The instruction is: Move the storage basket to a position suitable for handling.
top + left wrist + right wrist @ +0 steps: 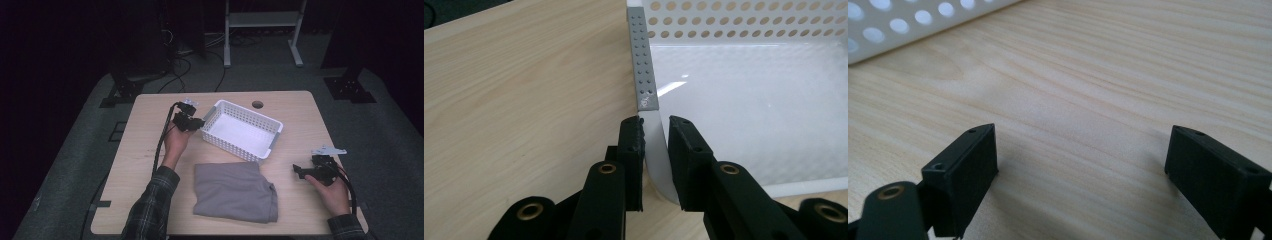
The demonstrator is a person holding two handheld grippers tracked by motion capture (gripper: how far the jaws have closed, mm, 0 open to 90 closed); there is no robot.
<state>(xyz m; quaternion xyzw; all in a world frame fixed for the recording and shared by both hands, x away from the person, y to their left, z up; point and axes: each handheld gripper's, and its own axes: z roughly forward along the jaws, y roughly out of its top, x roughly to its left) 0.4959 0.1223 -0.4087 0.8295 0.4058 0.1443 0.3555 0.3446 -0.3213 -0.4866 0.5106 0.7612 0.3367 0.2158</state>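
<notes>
Light wooden table (150, 150), white perforated basket (241, 131), folded grey cloth (234, 191)

Glossy perforated plastic basket (242, 131), matt wooden table (145, 150)

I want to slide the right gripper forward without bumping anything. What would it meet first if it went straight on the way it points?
The right gripper, jaws open, faces bare table. Farther on, probably the white basket rather than the grey cloth; depth is unclear.
</notes>
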